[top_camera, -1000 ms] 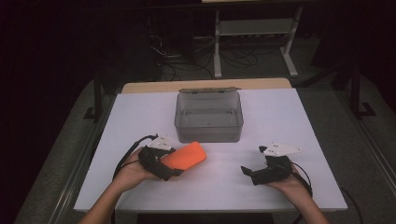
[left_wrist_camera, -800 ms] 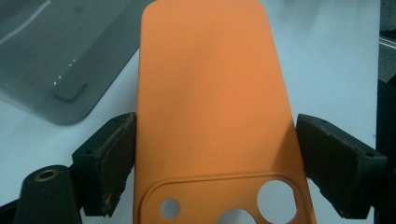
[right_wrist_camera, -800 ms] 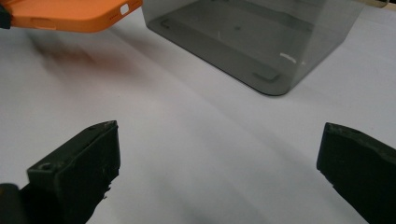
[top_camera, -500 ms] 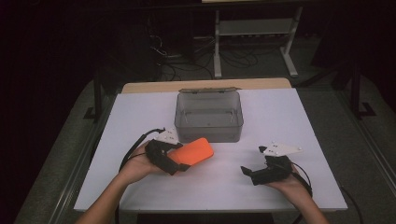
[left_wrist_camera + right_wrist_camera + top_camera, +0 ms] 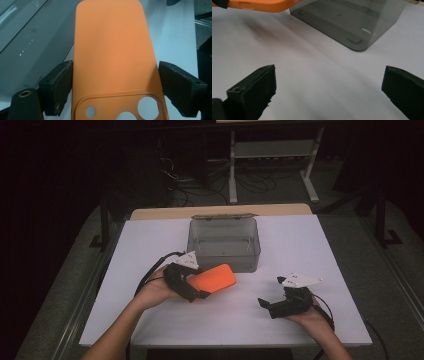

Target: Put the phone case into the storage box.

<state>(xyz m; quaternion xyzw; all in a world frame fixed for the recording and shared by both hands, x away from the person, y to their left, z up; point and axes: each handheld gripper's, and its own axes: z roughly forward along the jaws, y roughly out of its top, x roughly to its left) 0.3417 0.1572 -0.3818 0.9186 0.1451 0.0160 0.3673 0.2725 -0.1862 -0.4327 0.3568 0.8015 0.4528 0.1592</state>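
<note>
An orange phone case [image 5: 212,278] hangs just above the white table [image 5: 310,245], close in front of the grey see-through box [image 5: 223,265]. My left gripper [image 5: 196,291] is shut on its camera-cutout end. In the left gripper view both black pads [image 5: 60,87] press the sides of the phone case [image 5: 112,45], back face up, with the box [image 5: 30,42] to its left. My right gripper [image 5: 264,303] rests low at the front right of the table, open. In the right gripper view its fingers [image 5: 254,92] stand wide apart over bare table, with an edge of the phone case [image 5: 257,6] at top left.
The box [image 5: 352,22] is lidless and stands mid-table toward the far edge, with nothing visible inside. Cables trail from both grippers. Beyond the table lies a dark floor with a metal stand [image 5: 272,150] and loose wires.
My left gripper has carried the orange phone case to the right and slightly up, nearer the box's front wall. The right gripper has stayed where it was.
</note>
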